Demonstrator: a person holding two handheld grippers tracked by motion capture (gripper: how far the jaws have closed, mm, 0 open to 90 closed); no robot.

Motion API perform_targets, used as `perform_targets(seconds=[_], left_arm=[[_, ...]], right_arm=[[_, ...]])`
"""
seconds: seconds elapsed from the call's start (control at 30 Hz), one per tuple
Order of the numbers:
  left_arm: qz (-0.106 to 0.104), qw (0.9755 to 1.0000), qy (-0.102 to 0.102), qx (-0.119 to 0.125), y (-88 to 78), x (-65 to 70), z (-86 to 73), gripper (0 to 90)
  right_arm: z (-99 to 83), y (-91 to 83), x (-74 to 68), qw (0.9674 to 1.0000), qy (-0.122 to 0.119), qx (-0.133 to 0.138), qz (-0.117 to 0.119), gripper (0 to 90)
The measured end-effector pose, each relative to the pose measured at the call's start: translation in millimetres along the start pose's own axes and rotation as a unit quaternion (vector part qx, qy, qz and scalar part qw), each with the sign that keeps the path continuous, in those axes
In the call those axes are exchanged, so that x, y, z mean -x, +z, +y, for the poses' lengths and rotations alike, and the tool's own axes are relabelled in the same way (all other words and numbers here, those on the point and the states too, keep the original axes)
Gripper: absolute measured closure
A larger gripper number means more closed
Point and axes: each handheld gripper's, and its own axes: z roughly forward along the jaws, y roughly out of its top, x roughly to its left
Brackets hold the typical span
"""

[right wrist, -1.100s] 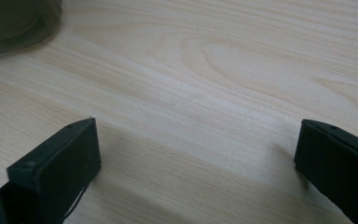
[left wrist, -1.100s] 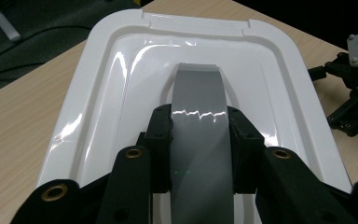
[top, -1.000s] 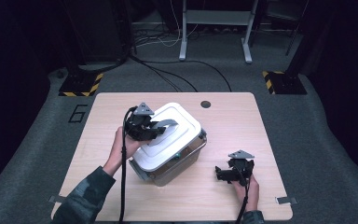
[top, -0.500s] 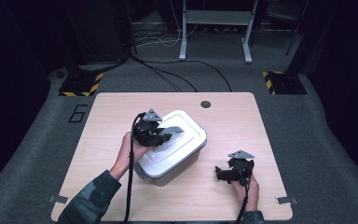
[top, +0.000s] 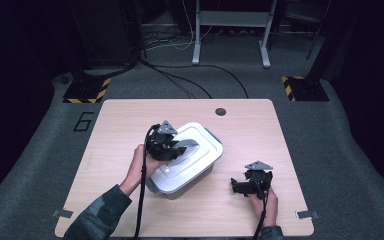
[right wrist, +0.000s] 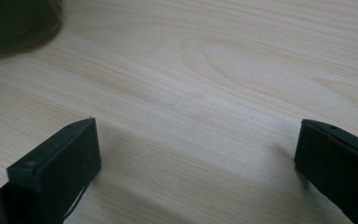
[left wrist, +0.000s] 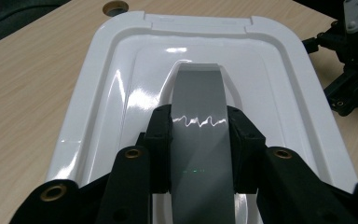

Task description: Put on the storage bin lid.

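A white plastic box (top: 195, 167) with a white lid (left wrist: 121, 93) stands slantwise near the middle of the wooden table (top: 110, 130). A grey handle (left wrist: 198, 102) arches over the lid. My left gripper (top: 182, 147) reaches over the box from its left, and in the left gripper view the left gripper (left wrist: 199, 128) is shut on that handle, one jaw on each side. My right gripper (top: 237, 186) lies low on the table to the right of the box, apart from it. In the right gripper view the right gripper (right wrist: 198, 140) is open wide over bare wood.
A dark round hole (top: 220, 111) sits in the table near its far edge, beyond the box. Grey tape tabs mark the near corners (top: 62, 214). Bare wood lies left of and behind the box. The other gripper (left wrist: 349, 60) stands close to the box's right side.
My left gripper has shifted a little to the right and nearer with the handle in it, and the box has turned and settled with it. The right gripper has stayed put.
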Motion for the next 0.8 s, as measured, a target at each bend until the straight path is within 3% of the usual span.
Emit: perform_targets(seconds=[0.17, 0.47, 0.8], left_arm=[[0.004, 1.0000, 0.005, -0.002, -1.9, -0.2, -1.2, 62.6], [0.007, 0.9998, 0.017, 0.000, -6.4, 0.9, 0.3, 38.8], [0.010, 0.9995, 0.027, 0.016, -18.9, 3.5, 5.8, 20.5]], right_arm=[[0.0, 0.0, 0.0, 1.0000, 0.000, 0.000, 0.000, 0.0], [0.0, 0.0, 0.0, 1.0000, 0.000, 0.000, 0.000, 0.0], [0.0, -0.1, 0.1, 1.0000, 0.000, 0.000, 0.000, 0.0]])
